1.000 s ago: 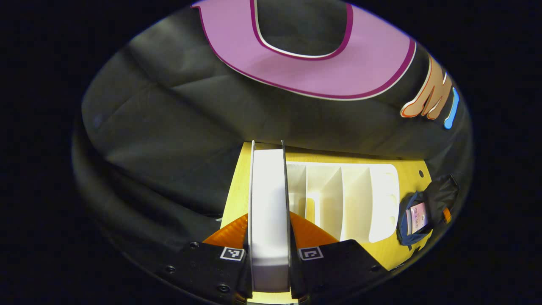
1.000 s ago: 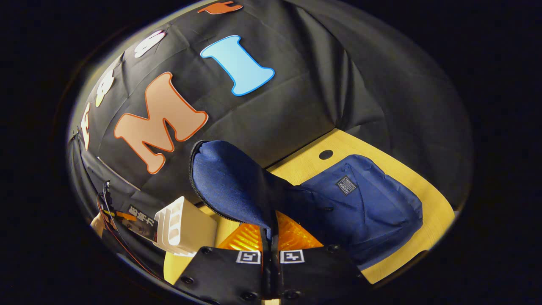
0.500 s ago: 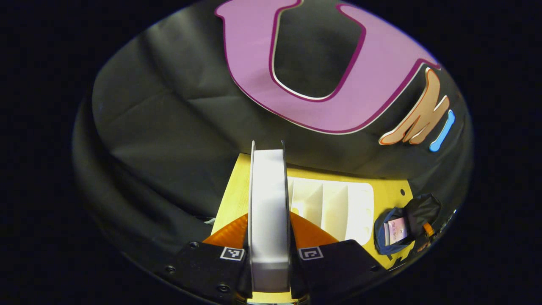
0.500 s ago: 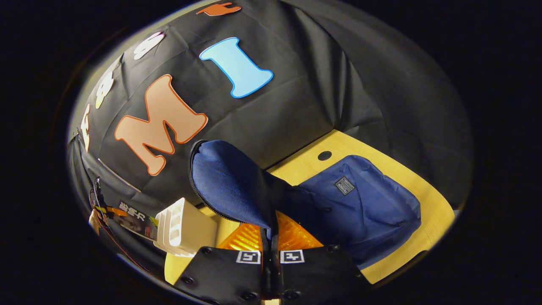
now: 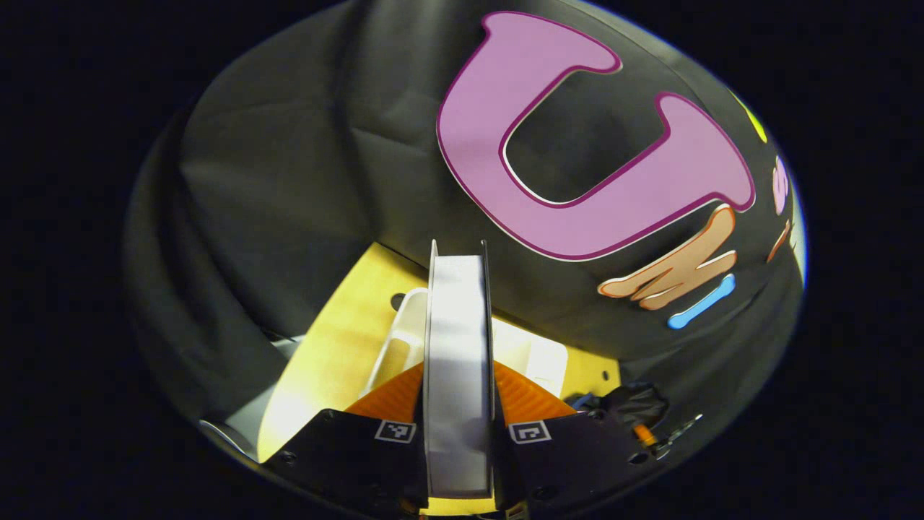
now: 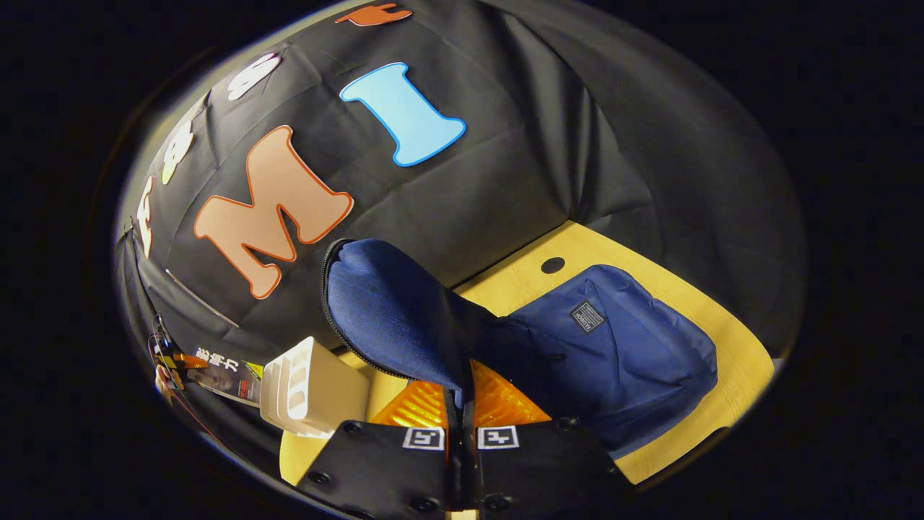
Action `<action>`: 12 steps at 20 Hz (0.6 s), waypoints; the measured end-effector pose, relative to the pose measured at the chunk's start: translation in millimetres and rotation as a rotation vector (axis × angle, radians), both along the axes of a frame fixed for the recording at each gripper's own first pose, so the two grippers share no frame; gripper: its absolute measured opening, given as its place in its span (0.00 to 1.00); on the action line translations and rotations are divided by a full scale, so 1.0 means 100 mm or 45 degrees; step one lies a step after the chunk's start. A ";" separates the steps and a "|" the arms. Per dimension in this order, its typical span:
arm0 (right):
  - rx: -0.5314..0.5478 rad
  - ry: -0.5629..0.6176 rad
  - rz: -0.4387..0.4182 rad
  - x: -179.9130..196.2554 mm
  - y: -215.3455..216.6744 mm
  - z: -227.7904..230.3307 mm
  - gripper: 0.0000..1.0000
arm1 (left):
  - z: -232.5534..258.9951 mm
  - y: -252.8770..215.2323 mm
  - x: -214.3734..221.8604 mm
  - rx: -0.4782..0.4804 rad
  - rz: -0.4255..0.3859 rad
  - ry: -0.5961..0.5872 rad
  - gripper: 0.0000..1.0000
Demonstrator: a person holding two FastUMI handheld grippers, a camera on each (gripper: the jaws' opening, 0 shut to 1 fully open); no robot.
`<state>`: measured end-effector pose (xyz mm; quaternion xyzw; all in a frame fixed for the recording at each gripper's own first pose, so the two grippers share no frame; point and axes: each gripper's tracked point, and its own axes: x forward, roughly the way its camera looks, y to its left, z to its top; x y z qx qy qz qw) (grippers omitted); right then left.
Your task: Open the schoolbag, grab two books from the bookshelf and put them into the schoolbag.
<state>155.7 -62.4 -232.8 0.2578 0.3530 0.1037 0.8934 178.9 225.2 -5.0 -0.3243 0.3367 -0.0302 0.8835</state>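
Observation:
My left gripper (image 5: 459,440) is shut on a book (image 5: 458,361), held upright with its white page edge facing the camera. The white bookshelf (image 5: 538,357) lies low behind it on the yellow table (image 5: 332,354). My right gripper (image 6: 462,433) is shut on the blue schoolbag's flap (image 6: 390,310) and holds it raised. The schoolbag's body (image 6: 628,347) lies on the table to the right of the flap. In the right gripper view the bookshelf (image 6: 314,386) stands at the lower left, with the held book's dark cover (image 6: 224,365) just left of it.
The black cloth wall closes in behind the table on all sides. A round cable hole (image 6: 553,264) sits in the tabletop behind the schoolbag. The dark, open schoolbag (image 5: 628,401) shows at the lower right of the left gripper view.
The left gripper has lifted and swung with the book, so the bookshelf has sunk lower and shrunk in its view. The right gripper holds the flap unmoved.

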 end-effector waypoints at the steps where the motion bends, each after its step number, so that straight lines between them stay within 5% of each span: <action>1: 0.004 0.002 -0.004 0.01 0.00 0.01 0.03 | 0.02 -0.03 -0.02 -0.058 0.001 -0.013 0.32; 12: -0.004 0.000 -0.003 0.00 0.01 -0.01 0.03 | -0.21 -0.61 -0.24 -0.422 -0.045 -0.057 0.31</action>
